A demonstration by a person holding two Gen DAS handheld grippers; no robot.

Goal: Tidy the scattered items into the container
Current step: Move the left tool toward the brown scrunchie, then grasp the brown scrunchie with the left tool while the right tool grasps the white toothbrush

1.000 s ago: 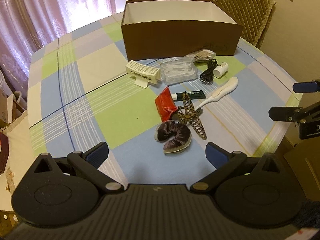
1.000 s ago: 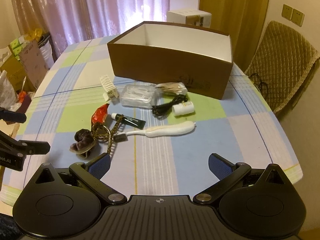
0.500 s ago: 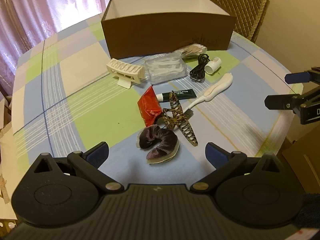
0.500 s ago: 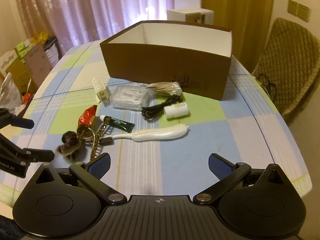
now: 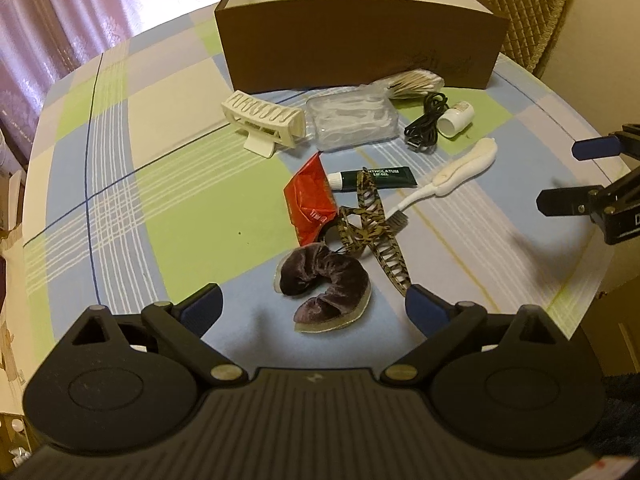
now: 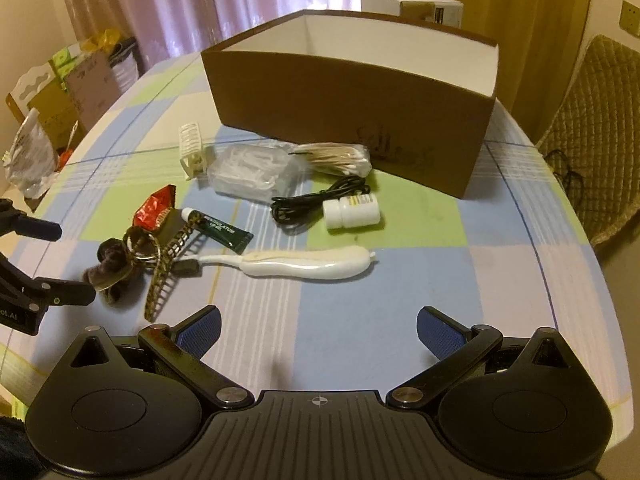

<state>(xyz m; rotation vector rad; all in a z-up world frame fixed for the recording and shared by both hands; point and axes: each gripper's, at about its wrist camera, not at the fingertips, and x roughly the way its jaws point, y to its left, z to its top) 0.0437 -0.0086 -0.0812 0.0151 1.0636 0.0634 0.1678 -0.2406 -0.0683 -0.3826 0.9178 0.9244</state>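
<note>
Right, my left fingers are spread wide and empty, hovering low with the purple velvet scrunchie lying right between the pads, just ahead. My right fingers are parted too, holding nothing, the white toothbrush ahead with its long axis running crosswise. Beyond sit the leopard hair claw, red packet and lip gel tube. Brown box waits at the far side of the surface; left is nearer the scrunchie.
</note>
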